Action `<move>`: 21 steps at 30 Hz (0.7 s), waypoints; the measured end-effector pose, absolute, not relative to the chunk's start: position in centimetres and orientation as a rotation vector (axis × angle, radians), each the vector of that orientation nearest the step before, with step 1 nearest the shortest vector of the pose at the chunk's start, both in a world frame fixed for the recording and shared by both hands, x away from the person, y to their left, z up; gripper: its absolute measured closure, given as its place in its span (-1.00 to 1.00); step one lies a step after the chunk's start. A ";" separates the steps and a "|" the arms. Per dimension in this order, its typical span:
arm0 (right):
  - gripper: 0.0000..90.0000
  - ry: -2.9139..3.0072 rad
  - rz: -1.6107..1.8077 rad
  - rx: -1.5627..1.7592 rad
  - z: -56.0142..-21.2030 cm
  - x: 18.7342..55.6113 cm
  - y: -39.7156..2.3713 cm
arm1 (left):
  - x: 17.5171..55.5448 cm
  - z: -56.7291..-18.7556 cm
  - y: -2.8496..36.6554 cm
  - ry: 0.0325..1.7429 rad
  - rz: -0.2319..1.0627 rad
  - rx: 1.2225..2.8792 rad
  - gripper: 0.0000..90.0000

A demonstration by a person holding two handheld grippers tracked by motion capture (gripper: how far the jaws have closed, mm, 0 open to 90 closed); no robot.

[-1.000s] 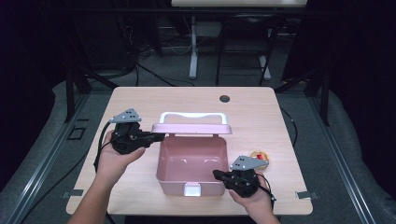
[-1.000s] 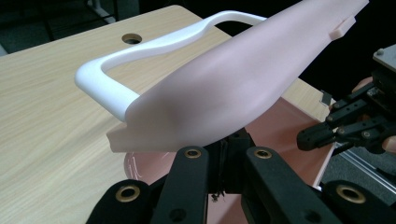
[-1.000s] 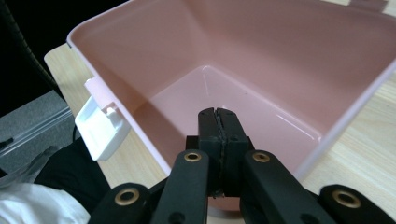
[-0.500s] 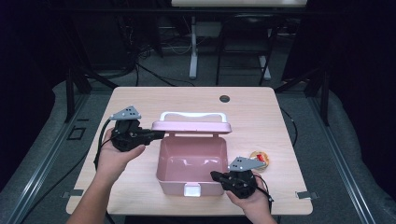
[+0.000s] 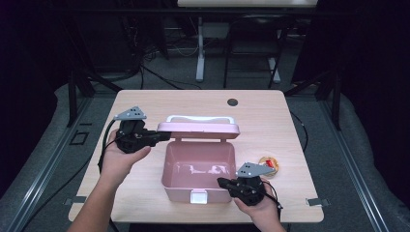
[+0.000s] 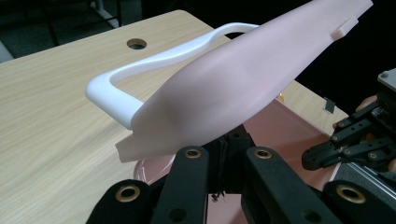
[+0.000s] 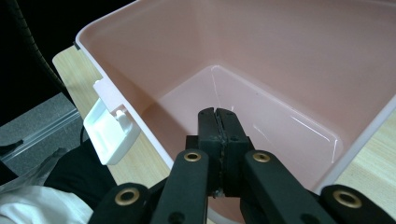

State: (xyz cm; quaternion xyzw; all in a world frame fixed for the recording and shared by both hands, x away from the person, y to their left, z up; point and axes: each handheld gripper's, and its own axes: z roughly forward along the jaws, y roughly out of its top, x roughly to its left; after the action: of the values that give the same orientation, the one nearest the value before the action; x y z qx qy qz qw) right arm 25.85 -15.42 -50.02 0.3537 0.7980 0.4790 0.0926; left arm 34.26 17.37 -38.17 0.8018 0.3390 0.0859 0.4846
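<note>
Box [image 5: 198, 169] sits mid-tabletop [image 5: 270, 111] with its lid [image 5: 198, 127] half down — the left tool [image 5: 162, 137], jaws shut, props the lid's edge, the right tool [image 5: 223, 182], shut and empty, rests at the rim — closing and latching remain.

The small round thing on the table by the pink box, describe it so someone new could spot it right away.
Start at the open pink box in the middle of the wooden table. Just off its right side, behind the right gripper, lies a small round object. Its gold rim and red centre set it apart from the dark hole near the far edge.
</note>
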 end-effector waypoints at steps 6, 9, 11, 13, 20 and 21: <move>1.00 2.358 1.418 1.046 -50.1 25.9 -15.5 | 34.8 -37.9 17.3 0.834 0.220 1.951 0.99; 1.00 2.354 1.416 1.044 -50.1 26.0 -15.5 | 35.1 -37.7 17.2 0.840 0.222 1.944 0.99; 1.00 2.354 1.419 1.044 -50.1 26.0 -15.5 | 35.1 -37.7 17.2 0.838 0.224 1.943 0.99; 1.00 2.354 1.420 1.044 -50.2 26.1 -15.5 | 35.3 -37.5 17.1 0.841 0.226 1.942 0.99; 1.00 2.348 1.424 1.045 -50.3 26.2 -15.4 | 35.6 -37.4 17.1 0.846 0.225 1.941 0.99; 1.00 2.349 1.422 1.044 -50.3 26.2 -15.4 | 35.7 -37.4 17.1 0.847 0.226 1.941 0.99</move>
State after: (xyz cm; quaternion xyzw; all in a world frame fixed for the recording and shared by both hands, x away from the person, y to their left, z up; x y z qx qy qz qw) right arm 26.23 -15.40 -50.28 0.3537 0.7954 0.4816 0.1017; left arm 35.70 17.15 -37.41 0.7973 0.3477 0.0928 0.4846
